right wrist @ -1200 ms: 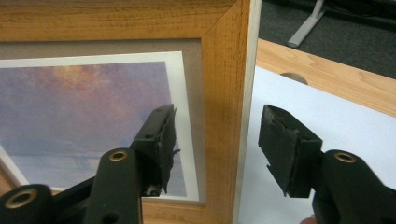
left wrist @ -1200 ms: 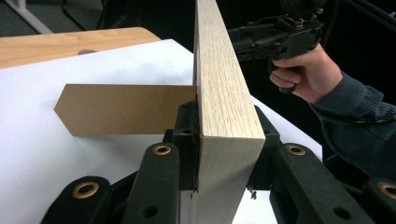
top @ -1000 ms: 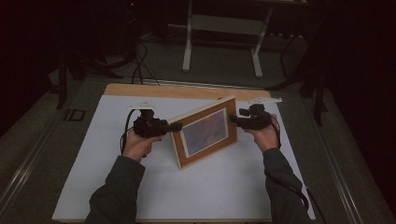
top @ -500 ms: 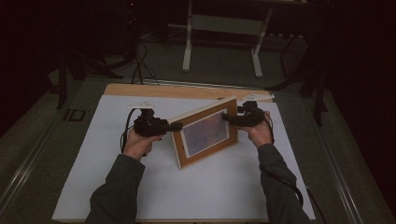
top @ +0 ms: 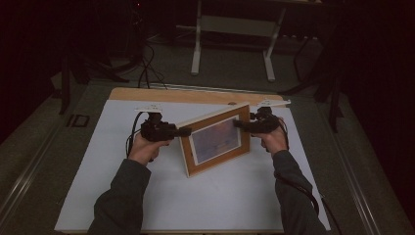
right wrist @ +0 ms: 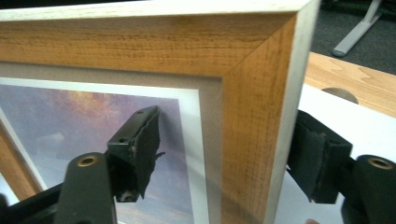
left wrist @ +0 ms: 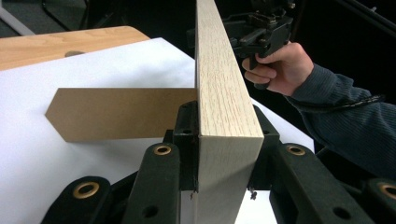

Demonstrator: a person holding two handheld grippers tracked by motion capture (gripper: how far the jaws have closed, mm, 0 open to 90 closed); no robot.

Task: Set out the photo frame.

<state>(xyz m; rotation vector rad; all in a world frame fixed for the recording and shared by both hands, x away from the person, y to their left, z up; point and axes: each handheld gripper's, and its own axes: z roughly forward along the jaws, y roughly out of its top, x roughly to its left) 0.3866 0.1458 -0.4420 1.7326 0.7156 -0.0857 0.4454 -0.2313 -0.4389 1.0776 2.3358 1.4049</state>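
Two tongs held one picture frame (top: pixel 217 142) upright near the middle of the table (top: pixel 98 196), its lower edge resting on the white sheet (top: pixel 235 196) that covered most of the top. Judged from the pictures, the step in hand was standing the frame on its fold-out back leg (left wrist: pixel 116 113). To do it well, both hands would need to lower and let go together, keep the bottom edge flat on the sheet, and check that the leg was swung out far enough before either grip eased.

By size, the table came first: pale wood, bare only along its 12 o'clock edge, the rest under the smooth, matte white sheet. The frame was next, a flat rectangle with mitred corners. Its front was warm, strongly grained wood, its outer edge a paler, whitish wood. Inside it sat a grey mount around a print of purple and orange cloud. The leg was a thin, brown, fibreboard strip with a pointed end, lying out behind the frame in the left gripper view.

The left tongs (top: pixel 185 131) were clamped on the frame's edge at 9 o'clock; in the left gripper view (left wrist: pixel 224 140) their black jaws pressed both faces of the pale wood. The right tongs (top: pixel 240 124) gripped the edge at 3 o'clock; in the right gripper view (right wrist: pixel 224 154) one padded jaw lay on the print side and the other behind, close on the frame. Whether that rear pad fully touched could not be told.
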